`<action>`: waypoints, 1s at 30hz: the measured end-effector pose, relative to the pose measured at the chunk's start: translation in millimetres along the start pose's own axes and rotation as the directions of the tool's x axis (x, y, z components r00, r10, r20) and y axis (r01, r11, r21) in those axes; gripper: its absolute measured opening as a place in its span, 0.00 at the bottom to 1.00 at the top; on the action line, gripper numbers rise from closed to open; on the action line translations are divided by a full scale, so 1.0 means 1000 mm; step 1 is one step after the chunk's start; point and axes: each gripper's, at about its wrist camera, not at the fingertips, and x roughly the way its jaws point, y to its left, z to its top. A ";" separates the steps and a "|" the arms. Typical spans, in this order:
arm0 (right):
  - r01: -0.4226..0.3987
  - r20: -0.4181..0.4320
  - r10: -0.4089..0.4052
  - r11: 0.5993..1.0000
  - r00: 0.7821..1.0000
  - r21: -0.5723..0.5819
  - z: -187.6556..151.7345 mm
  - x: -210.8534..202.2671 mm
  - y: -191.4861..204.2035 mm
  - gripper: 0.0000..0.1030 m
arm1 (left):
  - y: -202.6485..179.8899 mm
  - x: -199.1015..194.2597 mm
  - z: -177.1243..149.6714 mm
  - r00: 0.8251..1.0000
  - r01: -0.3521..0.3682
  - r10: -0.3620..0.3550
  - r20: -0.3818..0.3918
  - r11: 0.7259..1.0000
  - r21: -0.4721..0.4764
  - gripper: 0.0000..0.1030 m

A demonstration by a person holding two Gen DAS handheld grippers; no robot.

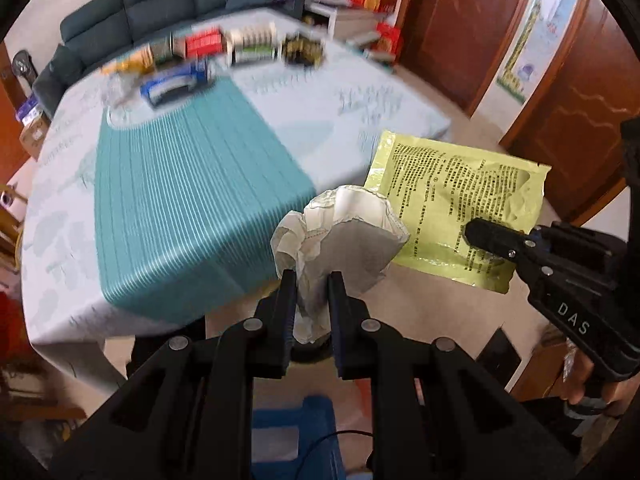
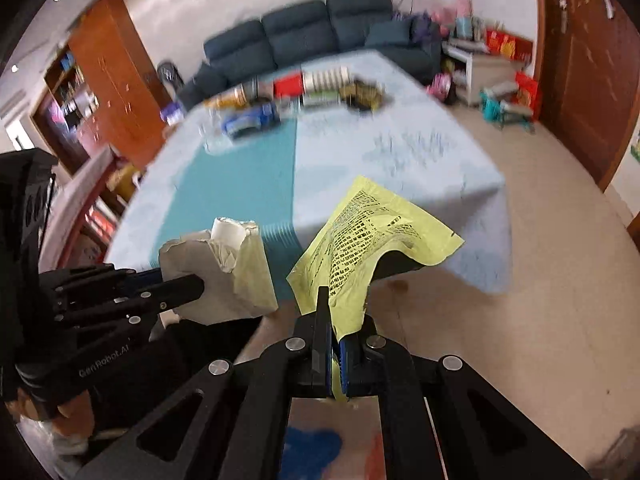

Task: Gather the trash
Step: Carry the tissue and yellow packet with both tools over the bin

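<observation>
- Left gripper (image 1: 312, 280): jaws pinching the lower part of a crumpled white-and-grey paper wad (image 1: 344, 240); the wad stands up above the jaws, clear of the counter (image 1: 280, 92), just off its near edge.
- Right gripper (image 2: 334, 308): jaws pressed together on a corner of a flat yellow printed sachet (image 2: 372, 240); most of the sachet fans out unsupported, also held in the air beyond the counter's near edge.
- The two pieces of trash hang close beside each other, the sachet just right of the wad; in the left wrist view they overlap, though contact cannot be confirmed.
- Counter: covered with a pale cloth and a teal striped mat (image 1: 192, 184); blurred boxes and packets line its far edge, well apart from both grippers.
- Risk 1: the sachet is gripped by a thin margin only, so a quick swing could probably slide it out onto the floor (image 2: 540, 320).
- Risk 2: the wad is soft; loose paper may give under the pinch and drop.
- Risk 3: no bin is clearly identifiable below, so a release from here could miss.
</observation>
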 end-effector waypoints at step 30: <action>-0.015 -0.470 -0.029 0.996 0.882 -0.089 -0.109 0.255 -0.037 0.03 | 0.006 0.265 -0.098 0.899 -0.151 0.098 -0.427 0.984 -0.092 0.13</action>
